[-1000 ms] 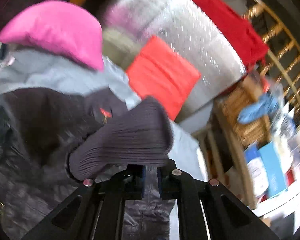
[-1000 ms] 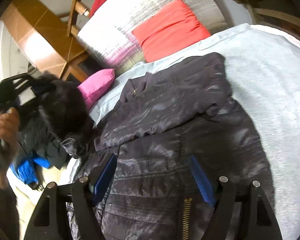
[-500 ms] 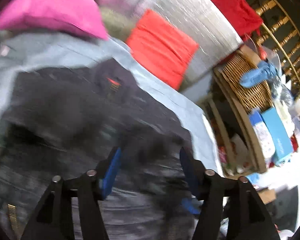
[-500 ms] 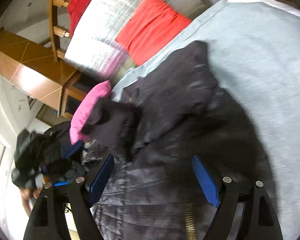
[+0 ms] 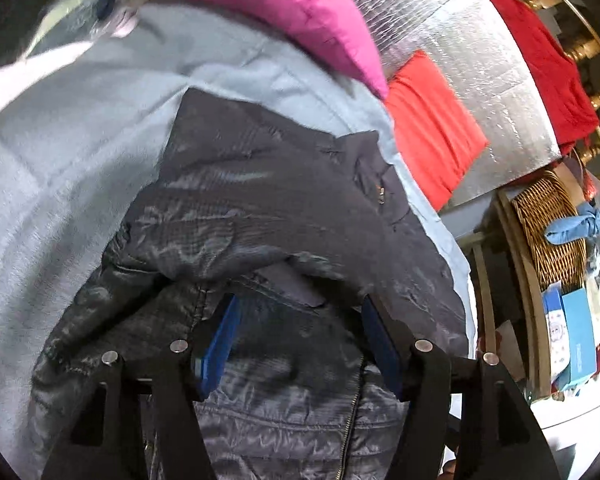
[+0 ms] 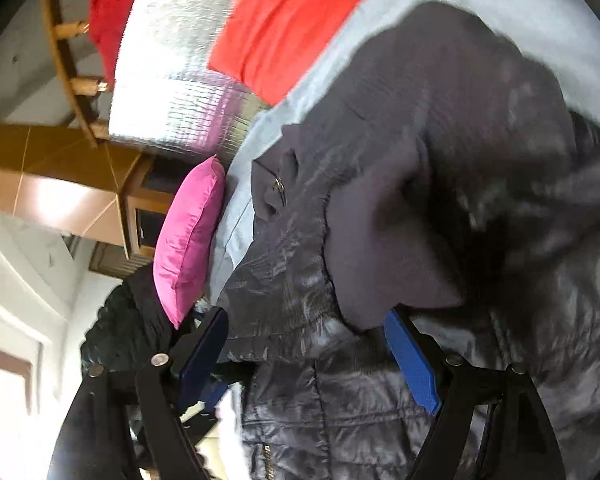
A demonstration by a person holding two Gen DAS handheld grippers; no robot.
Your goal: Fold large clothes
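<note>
Jacket (image 5: 284, 216) lies on the bed (image 5: 60, 152), collar end toward the pillows at the head, zip front up, hem toward the foot edge nearest me. Big change vs a sec ago: the left gripper (image 5: 300, 332) was clamped on the ribbed cuff, sleeve lifted. Now the cuff's let go and the sleeve (image 6: 400, 216) lies folded across the chest, over the zip. Left jaws now wide, nothing between them, hovering just over the mid-front. Right gripper (image 6: 308, 356) has closed in on the jacket's left half; jaws wide too, empty, the sleeve's lower edge just beyond the blue pads. Bit of motion blur on that view, esp. the far side.

So, as I read it: first sleeve fold is done, and both hands are free for the next grab. Prob. the other sleeve or a side edge next, then hem up to collar. Slick quilted shell, so the folded sleeve could slide off if the body gets tugged.

Outward: pink pillow (image 5: 284, 8) and red pillow (image 5: 432, 128) at the bed's head, silver-foil panel (image 5: 460, 40) behind, wicker basket (image 5: 552, 232) off the bed's side.
</note>
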